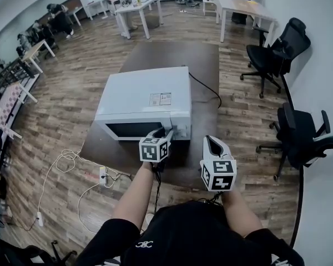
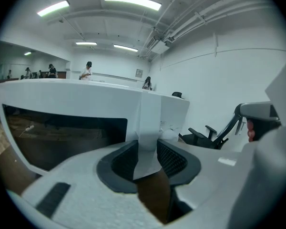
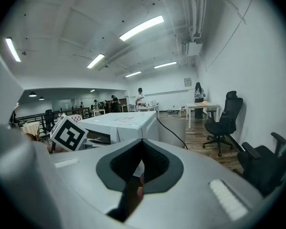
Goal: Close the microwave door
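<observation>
A white microwave stands on a dark brown table. Its dark-windowed door faces me and looks flush with the front. My left gripper is at the door's right end. In the left gripper view the jaws close on the white upright door handle, beside the window. My right gripper hovers to the right, off the microwave's front corner, with its pads together and nothing held. The microwave shows to its left.
A black cable runs from the microwave's back across the table. Two black office chairs stand to the right. A power strip with white cords lies on the wood floor at the table's left front. White desks and people are far back.
</observation>
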Demonstrator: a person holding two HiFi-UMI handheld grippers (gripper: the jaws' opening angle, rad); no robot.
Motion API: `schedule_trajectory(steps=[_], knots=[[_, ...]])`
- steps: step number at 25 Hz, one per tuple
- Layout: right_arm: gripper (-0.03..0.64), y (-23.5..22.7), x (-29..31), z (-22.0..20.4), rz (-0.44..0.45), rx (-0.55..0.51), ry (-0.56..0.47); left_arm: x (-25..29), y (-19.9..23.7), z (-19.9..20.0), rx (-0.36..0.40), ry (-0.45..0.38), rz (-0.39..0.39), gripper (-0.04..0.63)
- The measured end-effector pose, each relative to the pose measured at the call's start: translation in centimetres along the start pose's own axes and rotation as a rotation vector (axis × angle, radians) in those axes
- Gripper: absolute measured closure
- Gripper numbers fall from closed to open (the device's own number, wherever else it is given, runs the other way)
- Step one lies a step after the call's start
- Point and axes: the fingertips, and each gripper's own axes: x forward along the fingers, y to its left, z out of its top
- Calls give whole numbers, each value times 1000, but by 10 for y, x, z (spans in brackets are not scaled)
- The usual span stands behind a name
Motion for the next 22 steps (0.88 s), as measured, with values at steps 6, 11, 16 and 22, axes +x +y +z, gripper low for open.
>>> schedule_trajectory(steps=[6, 11, 16, 22], knots=[[609, 17, 3, 4, 9, 2, -10, -26, -3, 7, -5, -64, -16, 464], [609, 53, 9, 10, 64, 2, -30, -72, 2, 12, -12, -105, -23, 587], [609, 109, 14, 18, 159, 15, -61, -137, 33, 26, -23, -167, 48, 586], [611, 169, 23, 44, 274, 79, -107, -213, 62, 30, -30, -224, 104, 584]])
